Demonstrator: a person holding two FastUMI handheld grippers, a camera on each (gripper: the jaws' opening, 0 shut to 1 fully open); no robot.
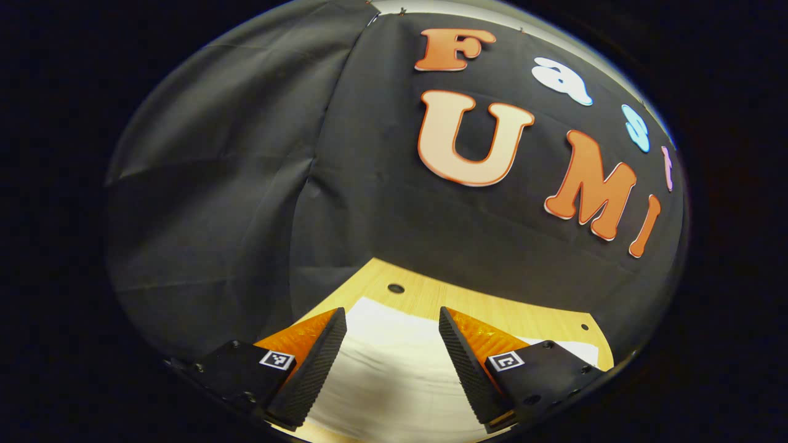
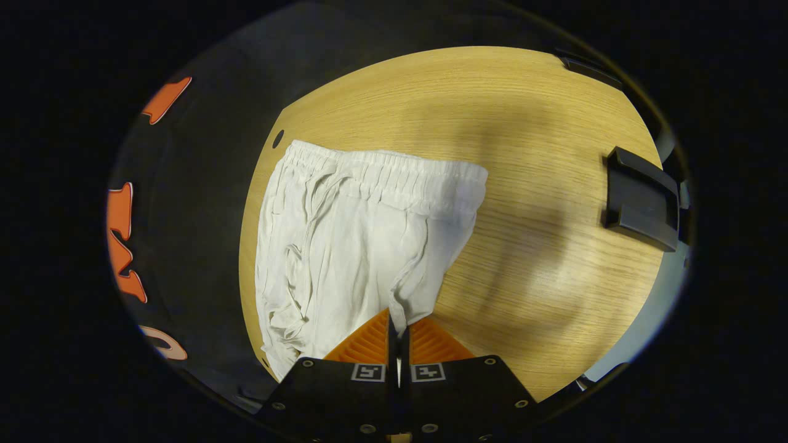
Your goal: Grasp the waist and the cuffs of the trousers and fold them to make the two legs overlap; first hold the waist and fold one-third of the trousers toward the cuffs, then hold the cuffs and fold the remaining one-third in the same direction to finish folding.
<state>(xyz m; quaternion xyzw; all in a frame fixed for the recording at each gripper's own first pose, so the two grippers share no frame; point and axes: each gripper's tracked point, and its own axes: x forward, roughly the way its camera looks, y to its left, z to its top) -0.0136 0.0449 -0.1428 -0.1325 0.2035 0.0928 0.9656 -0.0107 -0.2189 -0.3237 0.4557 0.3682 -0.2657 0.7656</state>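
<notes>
**Wooden table, white trousers laid flat**

Right gripper (image 2: 398, 335) is clenched on a fold of the trousers (image 2: 351, 246); the left gripper (image 1: 393, 344) hangs released above them. Trousers are white, wrinkled, with a gathered elastic waist (image 2: 388, 175) and drawstring, lying on the table (image 2: 542, 246) beside the booth wall.

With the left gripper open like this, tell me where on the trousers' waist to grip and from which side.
Grip the elastic waistband at its free corner, coming in flat from the bare table side. The trousers lie flat and that gathered edge is thick enough to pinch. The right gripper is shut on cloth at the near end; the left gripper is open.
</notes>
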